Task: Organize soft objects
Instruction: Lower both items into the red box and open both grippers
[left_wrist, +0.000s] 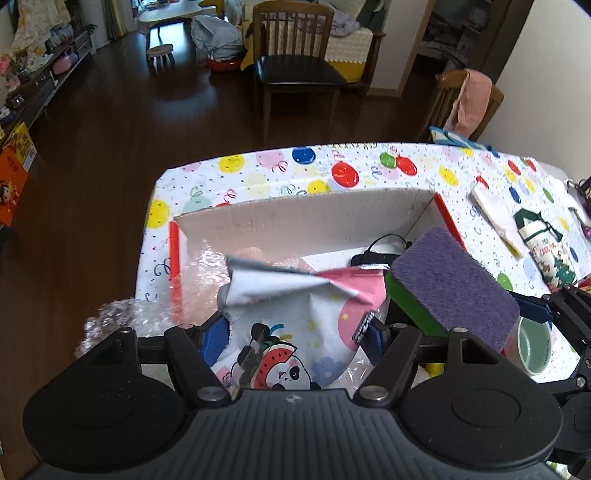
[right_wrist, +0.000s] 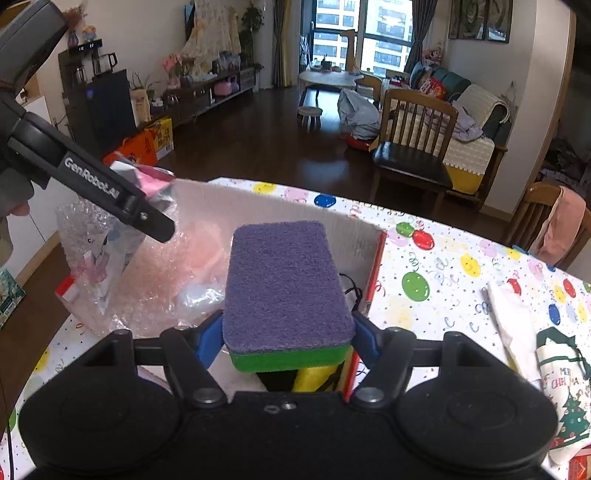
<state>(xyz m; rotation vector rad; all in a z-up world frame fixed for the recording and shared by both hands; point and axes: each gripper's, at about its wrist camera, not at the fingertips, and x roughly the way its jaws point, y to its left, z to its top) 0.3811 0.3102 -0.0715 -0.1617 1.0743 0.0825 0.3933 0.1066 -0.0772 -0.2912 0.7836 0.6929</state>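
Sponge (right_wrist: 286, 291) above cardboard box (right_wrist: 280, 206), balloon-print tablecloth (right_wrist: 443, 269), dark wood floor (right_wrist: 258, 144)

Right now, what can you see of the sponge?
The sponge is a rounded rectangular block: a fuzzy purple scouring layer on top, bright green foam beneath. It looks dry and undeformed. The right tool clamps its long sides, holding it tilted above the open cardboard box. Only the blue pads touch it.

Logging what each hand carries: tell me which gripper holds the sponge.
The right gripper holds the purple-and-green sponge over the cardboard box. The left gripper holds a panda-print pouch instead.
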